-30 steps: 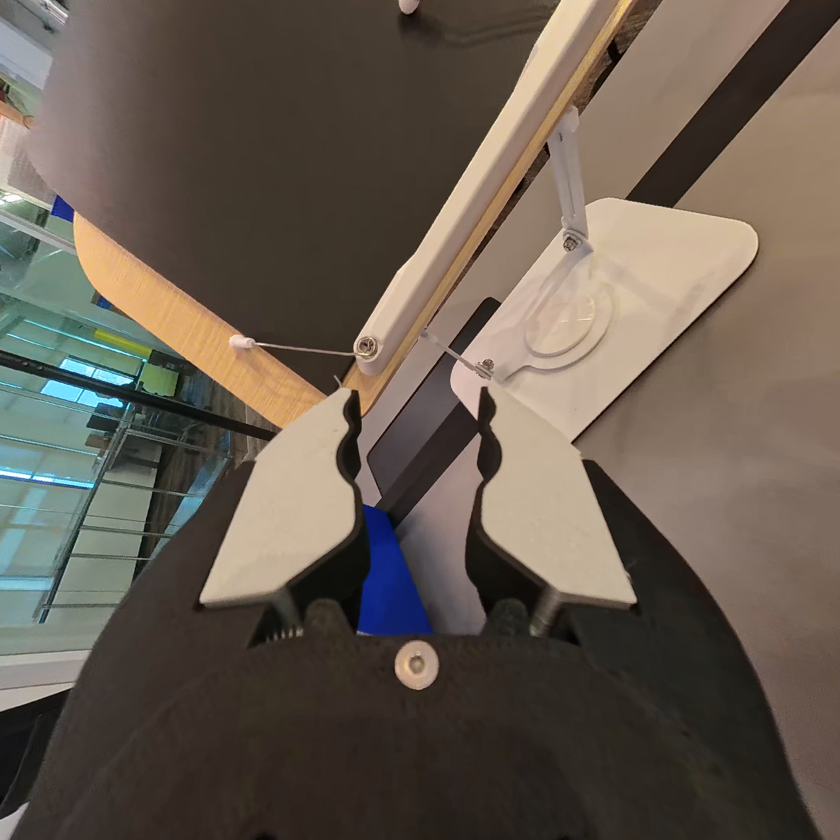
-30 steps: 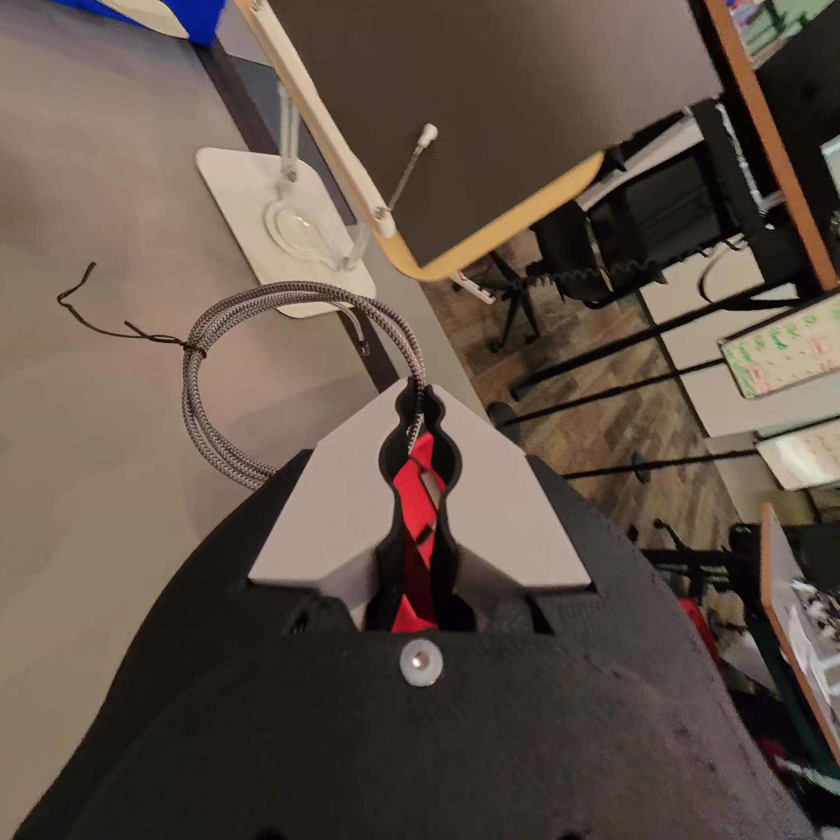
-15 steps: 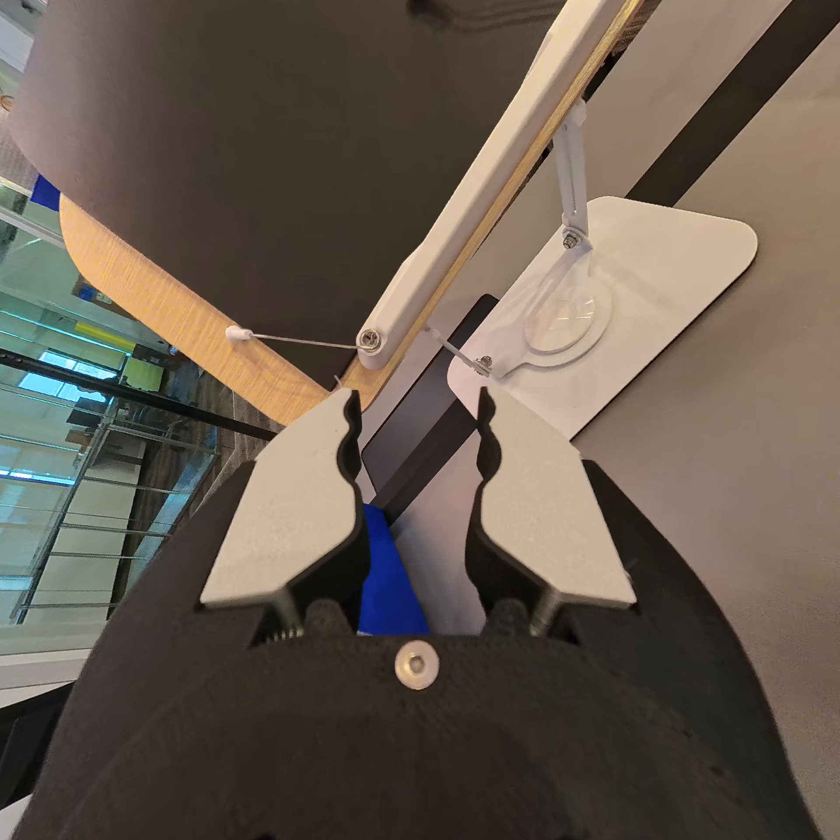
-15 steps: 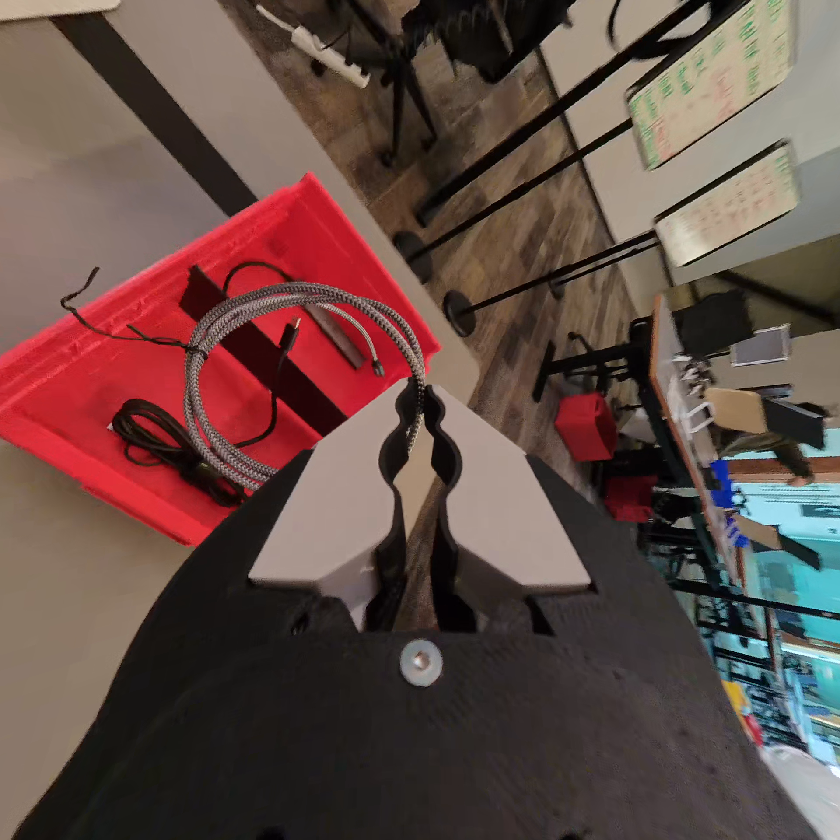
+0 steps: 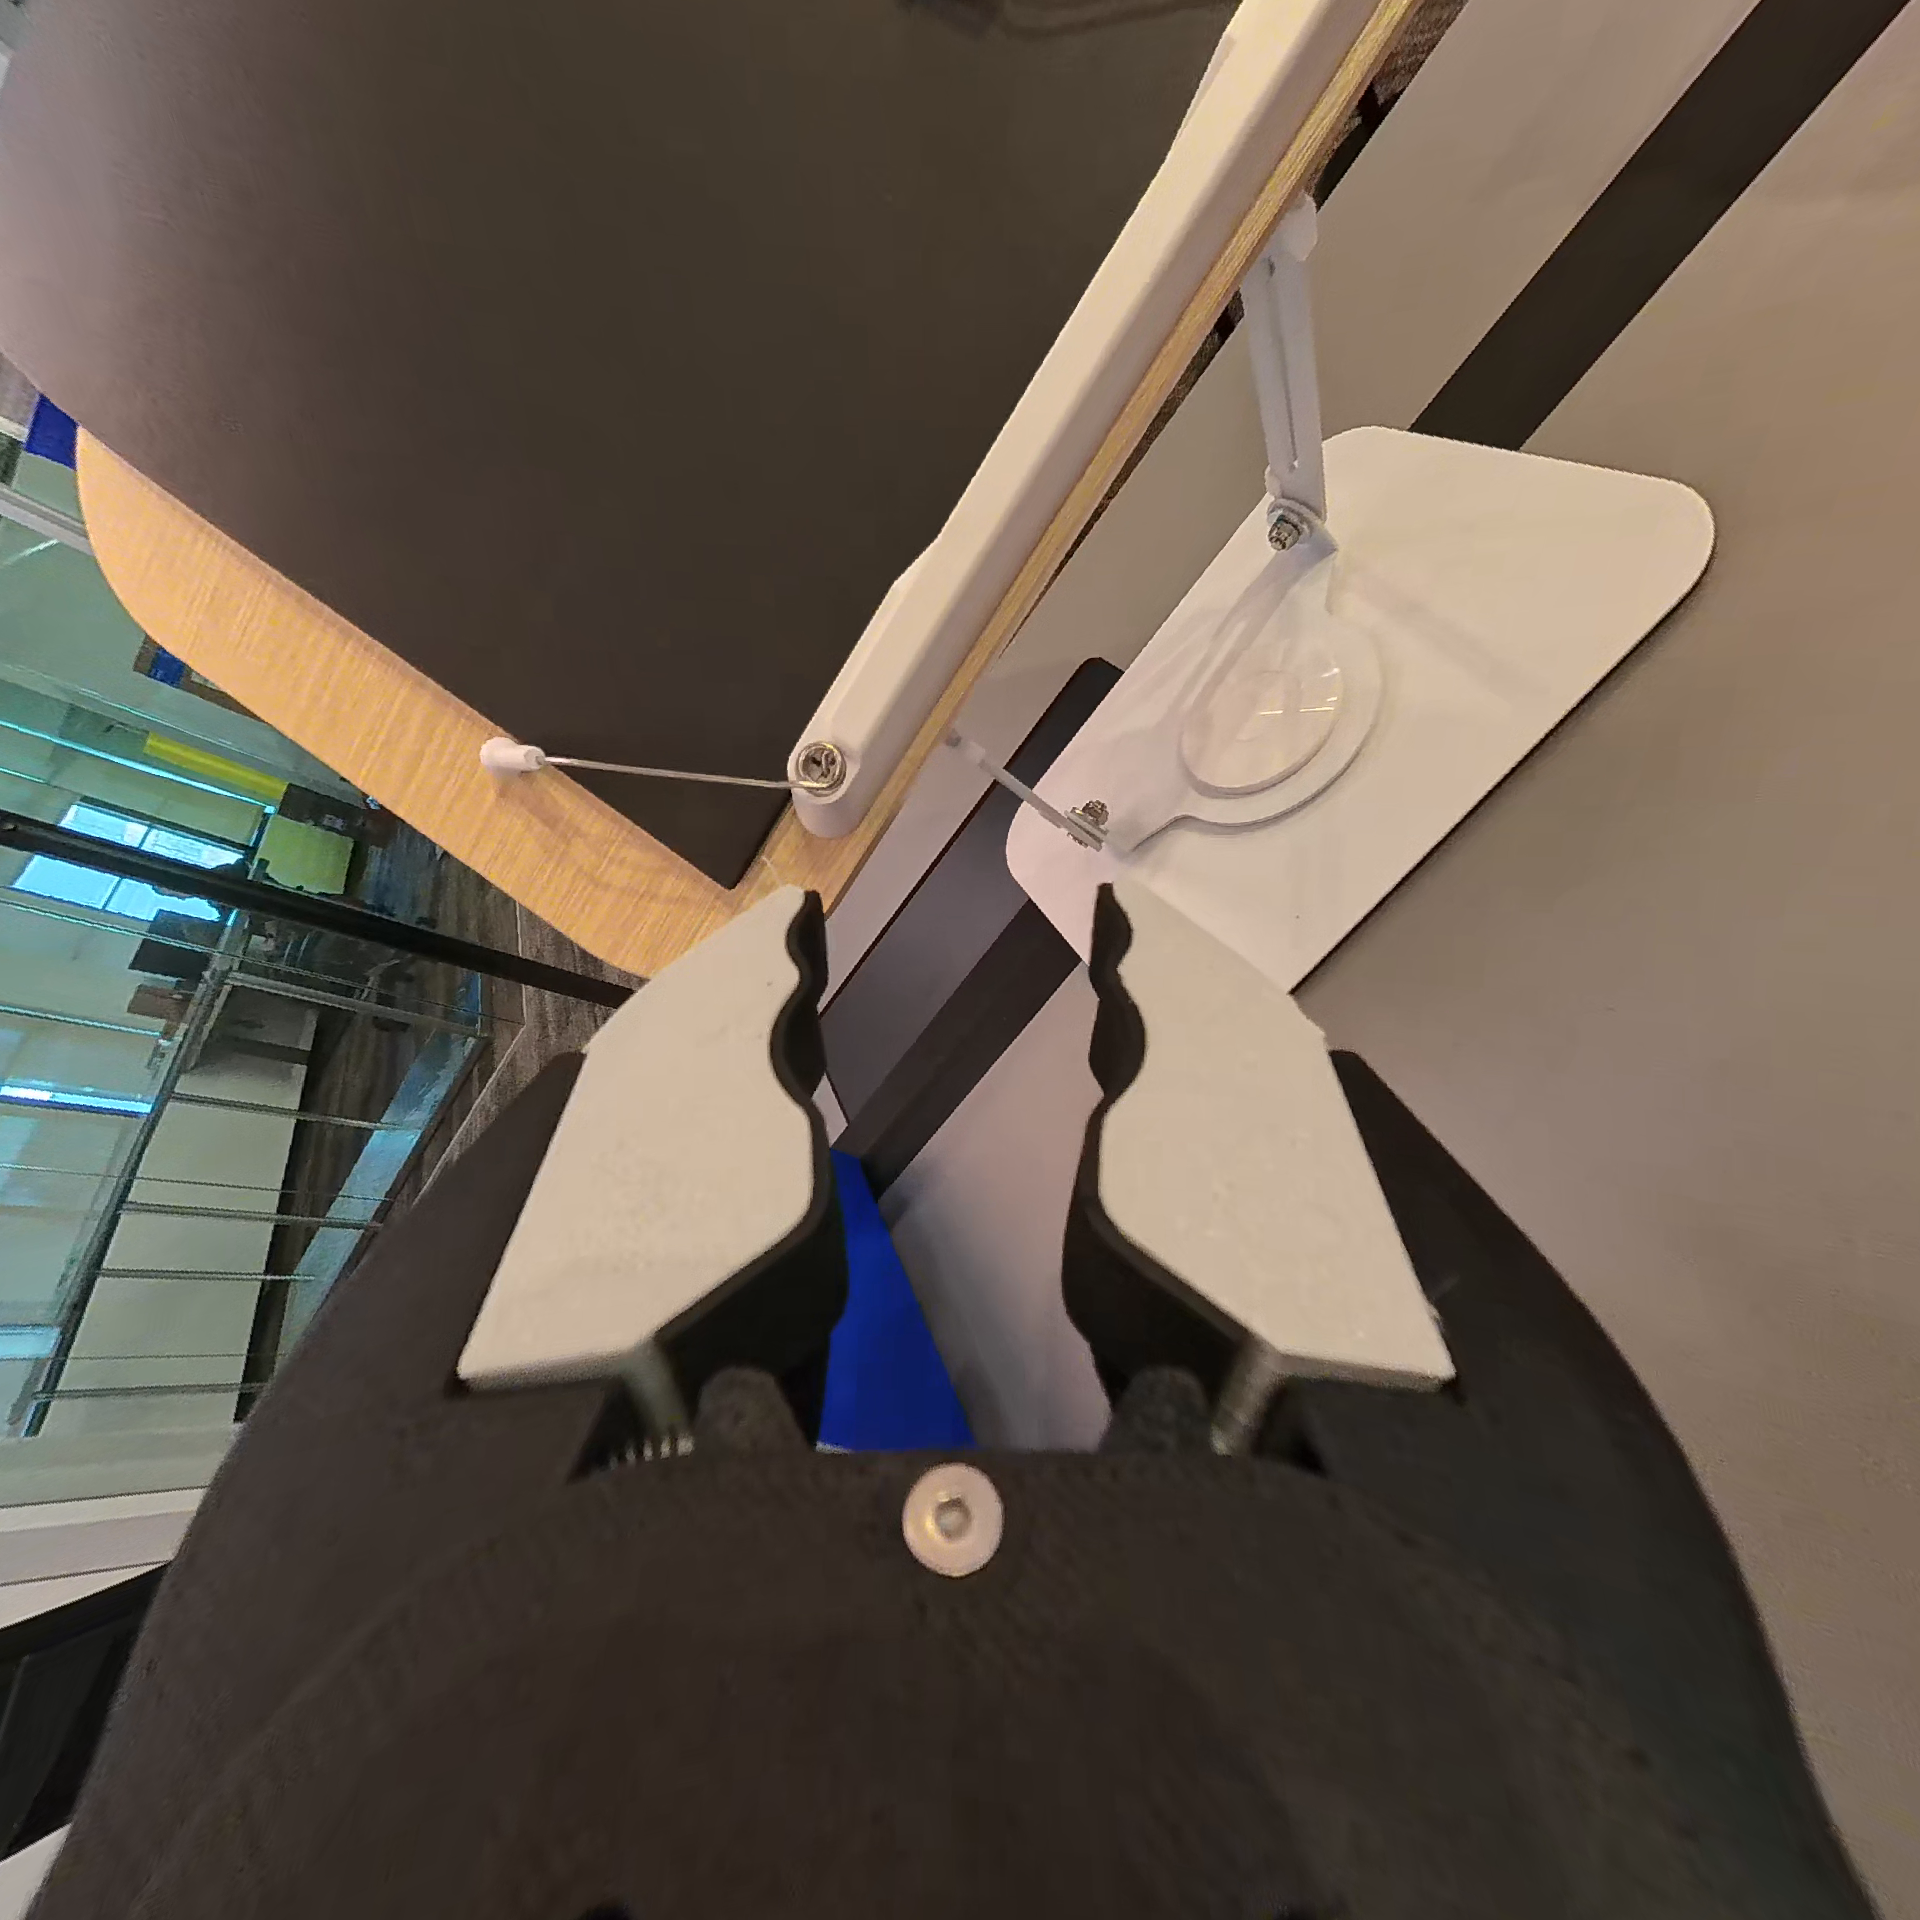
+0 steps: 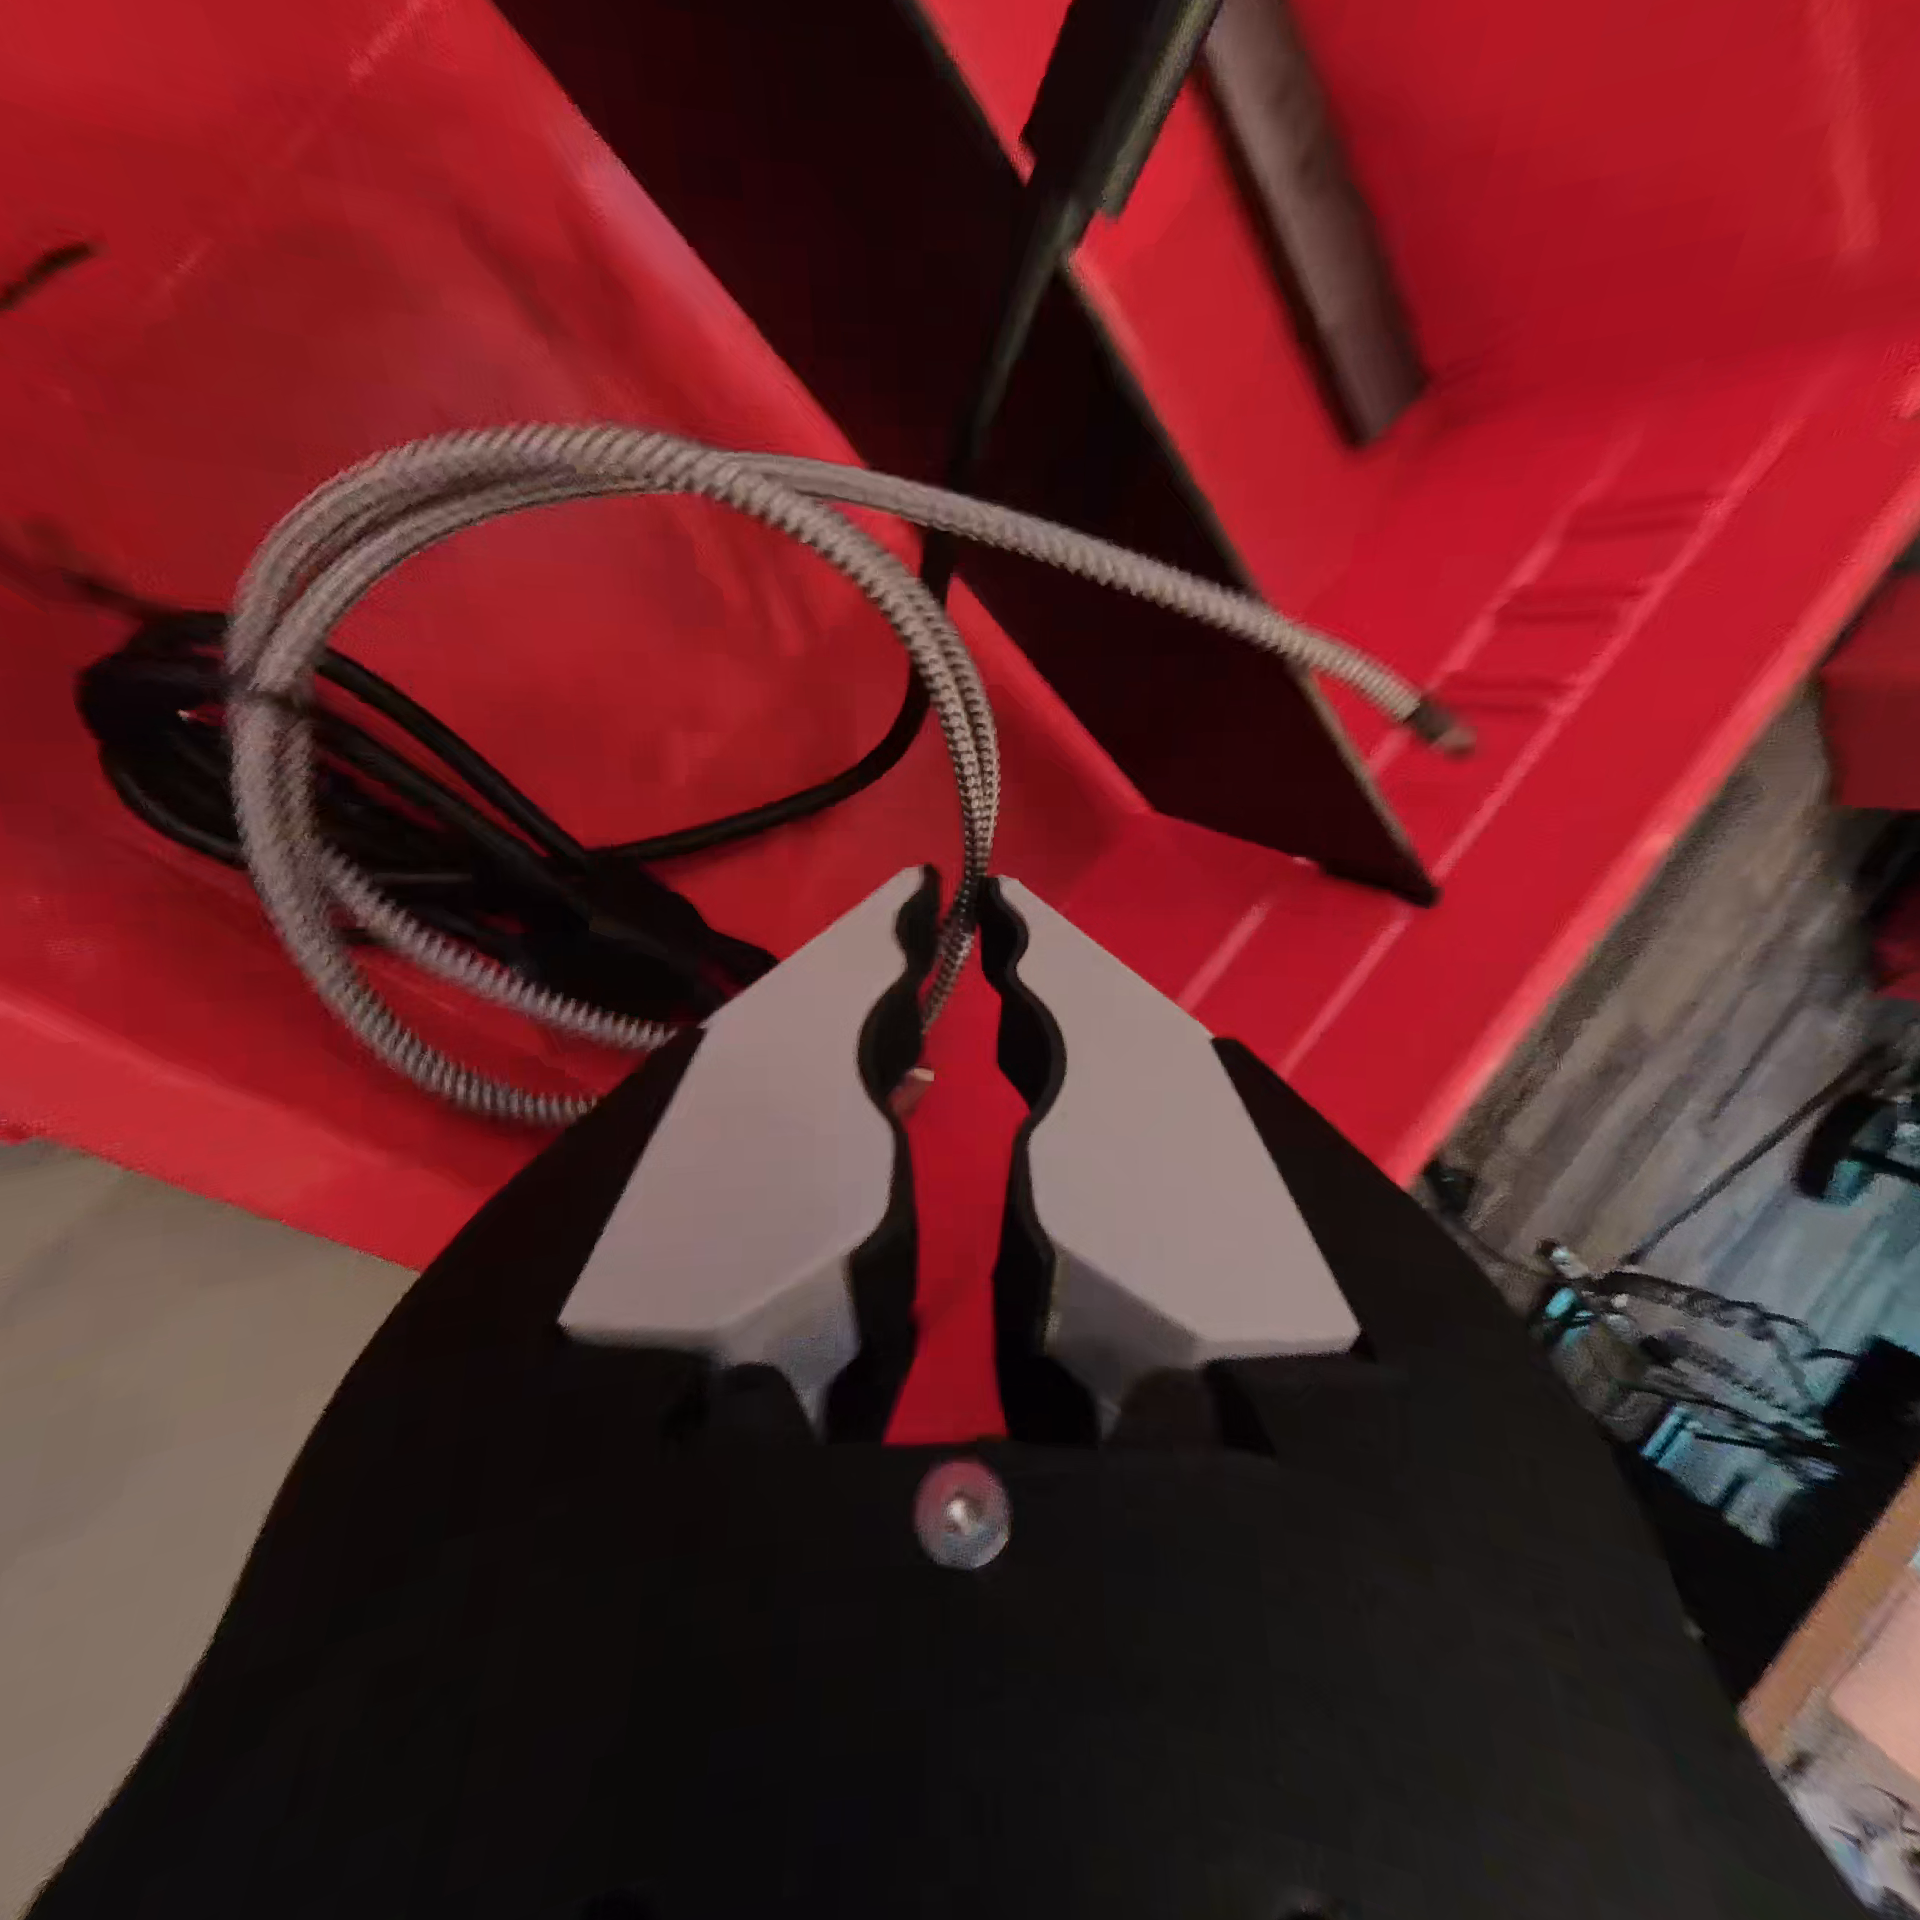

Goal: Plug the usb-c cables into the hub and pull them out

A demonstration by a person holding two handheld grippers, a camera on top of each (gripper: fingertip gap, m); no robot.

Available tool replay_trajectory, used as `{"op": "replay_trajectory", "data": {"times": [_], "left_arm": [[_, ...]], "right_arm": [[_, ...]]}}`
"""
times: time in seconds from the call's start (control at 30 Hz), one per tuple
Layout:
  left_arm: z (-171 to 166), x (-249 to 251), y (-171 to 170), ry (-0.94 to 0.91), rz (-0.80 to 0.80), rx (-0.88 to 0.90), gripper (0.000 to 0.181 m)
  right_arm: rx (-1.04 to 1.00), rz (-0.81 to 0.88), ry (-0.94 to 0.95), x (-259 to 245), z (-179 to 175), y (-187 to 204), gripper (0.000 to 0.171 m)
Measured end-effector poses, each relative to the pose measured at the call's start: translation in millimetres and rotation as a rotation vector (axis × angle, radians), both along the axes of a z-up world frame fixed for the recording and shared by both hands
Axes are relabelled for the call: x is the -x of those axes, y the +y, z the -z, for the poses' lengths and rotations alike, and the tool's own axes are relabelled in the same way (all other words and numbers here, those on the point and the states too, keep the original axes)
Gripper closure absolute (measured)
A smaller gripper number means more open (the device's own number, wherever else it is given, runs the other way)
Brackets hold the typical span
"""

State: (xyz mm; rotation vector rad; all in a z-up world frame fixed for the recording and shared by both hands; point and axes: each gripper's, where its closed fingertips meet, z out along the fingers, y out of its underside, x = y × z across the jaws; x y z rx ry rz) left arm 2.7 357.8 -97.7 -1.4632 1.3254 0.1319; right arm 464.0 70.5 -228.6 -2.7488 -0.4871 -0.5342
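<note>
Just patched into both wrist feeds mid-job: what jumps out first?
In the right wrist view, the red bin fills the frame, and the right claw pinches a coiled grey braided cable above it; a black cable lies inside. In the left wrist view, the left claw hangs open and empty, facing a white stand base on the grey table.

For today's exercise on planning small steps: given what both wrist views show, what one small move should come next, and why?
Probably open the right gripper a little more: its jaws, slightly parted, hold the grey braided coiled cable over the red plastic bin, where a black cable lies.
</note>
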Motion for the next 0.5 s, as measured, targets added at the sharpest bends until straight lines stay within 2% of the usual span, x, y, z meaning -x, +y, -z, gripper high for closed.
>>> {"op": "replay_trajectory", "data": {"times": [0.07, 0.13, 0.2, 0.3, 0.4, 0.5], "left_arm": [[0, 1, 1, 0.002, -0.004, -0.002, 0.133], [-1, 3, 2, -0.002, -0.007, 0.003, 0.133], [-1, 5, 5, -0.005, -0.013, 0.004, 0.132], [-3, 7, 6, -0.01, -0.019, 0.006, 0.132], [-7, 8, 6, -0.021, -0.02, 0.004, 0.132], [-10, 6, 3, -0.03, -0.015, 0.002, 0.132]], "right_arm": [[0.041, 0.043, 0.039, -1, 7, -5, 0.15], [0.032, 0.053, 0.037, 0, -3, -5, 0.124], [-0.048, 0.023, 0.021, 7, -29, 1, 0.121], [-0.146, 0.0, -0.053, 15, -80, 7, 0.093], [-0.342, -0.086, -0.068, 53, -150, 27, 0.097], [-0.629, -0.256, -0.009, 128, -236, 58, 0.116]]}}
